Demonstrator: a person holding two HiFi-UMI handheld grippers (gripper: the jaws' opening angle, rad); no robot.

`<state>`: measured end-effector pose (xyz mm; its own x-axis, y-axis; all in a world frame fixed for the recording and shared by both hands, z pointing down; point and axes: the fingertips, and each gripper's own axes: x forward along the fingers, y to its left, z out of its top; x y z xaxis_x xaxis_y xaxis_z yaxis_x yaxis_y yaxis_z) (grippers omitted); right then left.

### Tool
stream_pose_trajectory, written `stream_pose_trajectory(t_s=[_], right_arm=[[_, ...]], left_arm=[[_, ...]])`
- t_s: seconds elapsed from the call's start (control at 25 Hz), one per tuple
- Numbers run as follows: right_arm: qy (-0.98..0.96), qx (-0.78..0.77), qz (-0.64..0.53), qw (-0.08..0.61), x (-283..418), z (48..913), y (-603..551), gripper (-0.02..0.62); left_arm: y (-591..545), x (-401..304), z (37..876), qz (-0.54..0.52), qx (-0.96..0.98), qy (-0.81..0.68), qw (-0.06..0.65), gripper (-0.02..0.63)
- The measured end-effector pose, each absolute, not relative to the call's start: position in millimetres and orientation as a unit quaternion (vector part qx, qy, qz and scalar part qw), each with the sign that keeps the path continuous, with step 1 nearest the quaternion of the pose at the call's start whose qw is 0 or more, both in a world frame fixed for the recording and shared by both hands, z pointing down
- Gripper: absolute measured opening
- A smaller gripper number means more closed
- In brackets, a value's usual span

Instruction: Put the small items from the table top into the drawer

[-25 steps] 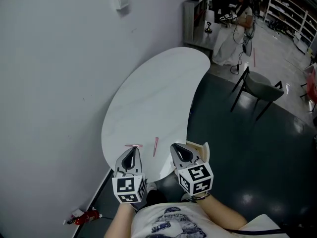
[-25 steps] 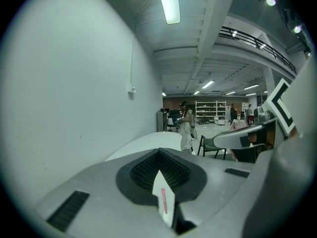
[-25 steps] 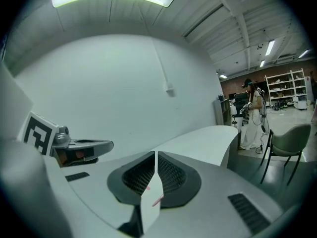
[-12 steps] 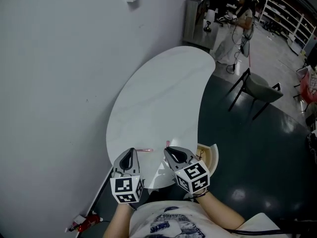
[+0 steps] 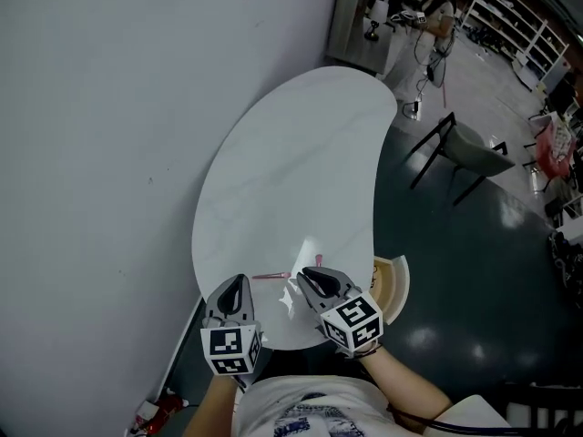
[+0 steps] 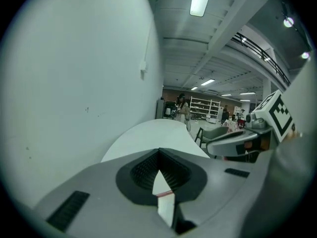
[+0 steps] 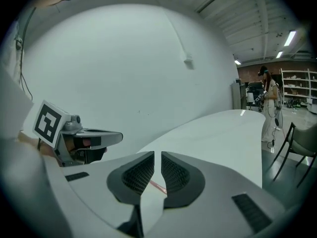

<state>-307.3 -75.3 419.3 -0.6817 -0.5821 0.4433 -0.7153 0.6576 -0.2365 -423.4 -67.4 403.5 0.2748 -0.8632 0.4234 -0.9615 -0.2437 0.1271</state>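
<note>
Two thin pink sticks lie at the near end of the white table. One stick lies crosswise between my grippers. The other stick is partly hidden behind the right gripper's tip. My left gripper hovers at the table's near edge, left of the crosswise stick, with its jaw tips together and nothing held. My right gripper is over the sticks, its jaws nearly touching and empty. A pink stick shows below the left gripper, and another stick below the right gripper. The wooden drawer stands open right of the right gripper.
A grey wall runs along the table's left side. A dark chair stands on the floor to the right. A person stands by a cabinet beyond the table's far end. A red object lies on the floor at lower left.
Both grippers have come down toward the table's near end. The right gripper's tip now reaches the pink sticks, which earlier lay ahead of it. Both jaws stay shut.
</note>
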Motion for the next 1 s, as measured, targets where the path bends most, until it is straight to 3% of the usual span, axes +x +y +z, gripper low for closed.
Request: stream_pose_trajectory(t_s=[0.44,0.8,1.0], right_arm=[[-0.887,0.359,0.200,0.211,-335.4,476.6,-87.4,0.087],[-0.904,0.295,0.209,0.227,-363.1,504.9,-86.1,0.238],[-0.907,0.254,0.199,0.269,-368.0,531.5,-82.8,0.239]], left_arm=[[-82.8,-442.5,452.3,0.158,0.781,-0.572,0.197,0.020],[-84.6,-454.4,466.5,0.161,0.778,-0.571,0.208,0.020],[-80.9,-457.6,475.9,0.168,0.775,-0.569,0.217,0.020]])
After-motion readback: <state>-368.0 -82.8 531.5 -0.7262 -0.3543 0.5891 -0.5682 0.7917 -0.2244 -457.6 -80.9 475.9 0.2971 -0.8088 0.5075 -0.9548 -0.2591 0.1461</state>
